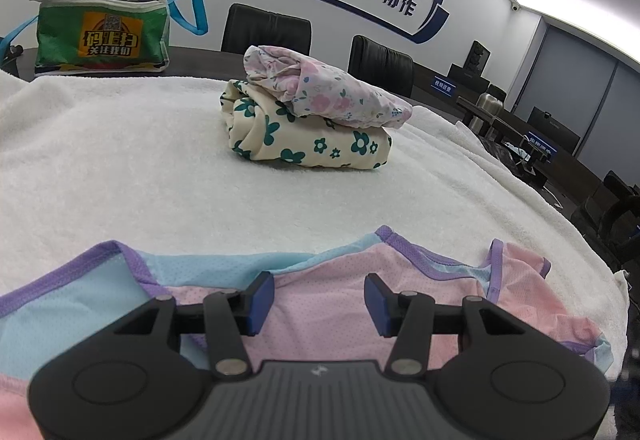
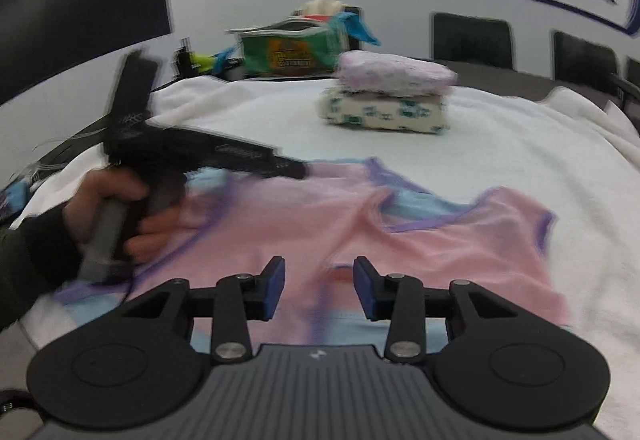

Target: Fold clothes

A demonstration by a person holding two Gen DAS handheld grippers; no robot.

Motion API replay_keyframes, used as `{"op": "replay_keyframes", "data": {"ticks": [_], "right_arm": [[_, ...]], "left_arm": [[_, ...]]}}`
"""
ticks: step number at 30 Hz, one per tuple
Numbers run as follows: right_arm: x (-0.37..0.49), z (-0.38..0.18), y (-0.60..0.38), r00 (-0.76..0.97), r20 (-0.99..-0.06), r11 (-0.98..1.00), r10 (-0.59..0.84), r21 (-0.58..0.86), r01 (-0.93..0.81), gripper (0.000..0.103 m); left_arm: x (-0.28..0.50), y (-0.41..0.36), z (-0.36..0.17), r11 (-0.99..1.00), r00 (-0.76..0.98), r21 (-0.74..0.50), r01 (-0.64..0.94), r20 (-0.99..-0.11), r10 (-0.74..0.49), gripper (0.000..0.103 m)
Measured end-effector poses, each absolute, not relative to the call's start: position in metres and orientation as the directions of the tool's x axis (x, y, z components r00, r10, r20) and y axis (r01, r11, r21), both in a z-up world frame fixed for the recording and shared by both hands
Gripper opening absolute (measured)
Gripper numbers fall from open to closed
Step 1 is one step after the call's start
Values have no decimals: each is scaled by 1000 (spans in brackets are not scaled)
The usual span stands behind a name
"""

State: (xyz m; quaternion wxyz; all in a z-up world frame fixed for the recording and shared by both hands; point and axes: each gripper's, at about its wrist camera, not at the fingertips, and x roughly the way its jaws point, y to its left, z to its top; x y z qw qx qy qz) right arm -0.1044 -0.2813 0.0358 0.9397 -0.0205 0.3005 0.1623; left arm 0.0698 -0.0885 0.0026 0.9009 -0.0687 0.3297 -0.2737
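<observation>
Left wrist view: the left gripper (image 1: 319,302) is held low over a pink, pale-blue and purple-trimmed mesh vest (image 1: 328,296), which is spread on a white fluffy towel (image 1: 120,167) covering the table. The jaws are spread, with nothing between the blue pads (image 1: 261,302). Beyond, in the middle of the towel, a folded cream garment with dark green flowers (image 1: 316,143) is seen with a folded pink-flowered white garment (image 1: 324,89) stacked on it. A green zipped fabric bag with blue handles (image 1: 102,35) stands at the far left; its yellow panel carries a QR code and the characters 关注我们. Blue wall lettering is read in part as 图像应用分析 and 组织联动协作. Black chairs (image 1: 266,29) are lined along the wall.

Right wrist view: this picture is blurred. The right gripper (image 2: 320,288) is poised over the near hem of the vest, jaws spread and empty. The other gripper, gripped in the person's hand (image 2: 120,215), is seen reaching over the vest's left side. The wall writing cannot be read here.

For a clean fold, it is judged that matching edges should be pinched by both grippers through one layer only, lifted evenly and laid over so the purple trims align, with wrinkles near the neckline smoothed first.
</observation>
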Motion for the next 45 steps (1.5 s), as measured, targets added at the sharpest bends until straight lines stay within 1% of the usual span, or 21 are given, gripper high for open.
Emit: {"op": "replay_keyframes", "data": {"ticks": [3,5,7,10,15,18,20,21,23,25,27,28,31,33,34,37,38,39,41,43,45], "right_arm": [[-113,31,-258,763,-540,903,355,-13,-429,39],[-112,24,-245,731,-587,886,348,-48,-461,39],[-109,12,-245,707,-644,899,292,-67,-432,39],[-109,14,-273,703,-654,940,279,36,-340,39],[-104,21,-315,742,-608,956,282,239,-168,39],[-89,14,-314,755,-591,949,283,288,-130,39],[-81,7,-313,767,-580,945,273,311,-102,27],[-79,4,-314,774,-575,942,265,325,-81,23],[-76,2,-316,789,-556,935,260,350,-62,4],[-81,7,-319,818,-513,932,259,357,-71,3],[-92,17,-318,858,-457,942,235,324,-86,2],[-99,23,-314,877,-436,959,203,270,-88,2],[-108,27,-302,888,-434,982,154,166,-90,2],[-108,20,-297,880,-454,988,139,129,-89,2],[-108,17,-298,877,-463,988,131,134,-77,3],[-108,12,-308,854,-494,970,164,237,-49,8],[-109,10,-313,847,-499,960,182,278,-42,14],[-112,11,-317,848,-491,949,200,311,-44,17],[-115,9,-326,847,-483,928,222,370,-32,30],[-116,3,-336,838,-481,896,257,443,-20,31],[-113,-3,-343,824,-484,863,294,504,-12,31]], "left_arm": [[70,-88,2,841,633,-303,448,-557,-538,48],[70,-88,2,842,634,-300,449,-557,-536,48],[70,-88,2,841,633,-302,448,-557,-538,48],[70,-88,2,841,632,-304,448,-557,-538,48],[70,-90,2,842,633,-296,451,-559,-536,49],[70,-90,2,841,632,-300,450,-558,-537,49],[70,-90,2,840,632,-302,450,-557,-539,49],[70,-89,2,840,632,-304,450,-557,-539,49],[71,-89,2,839,630,-308,449,-556,-541,49],[71,-89,2,839,631,-307,449,-557,-541,49],[70,-90,2,841,632,-302,450,-558,-538,49],[70,-90,2,841,632,-300,450,-558,-537,49],[70,-89,2,841,632,-303,449,-558,-538,49],[71,-87,3,842,633,-310,442,-558,-537,49],[72,-86,5,843,635,-312,438,-557,-536,49],[73,-82,26,841,636,-315,440,-553,-539,47],[74,-82,35,837,630,-310,450,-555,-544,47],[75,-86,46,829,615,-296,473,-563,-552,47],[78,-109,65,791,556,-227,568,-604,-572,49],[82,-141,78,721,478,-154,676,-652,-588,49],[85,-182,77,620,377,-133,773,-690,-618,49]]}}
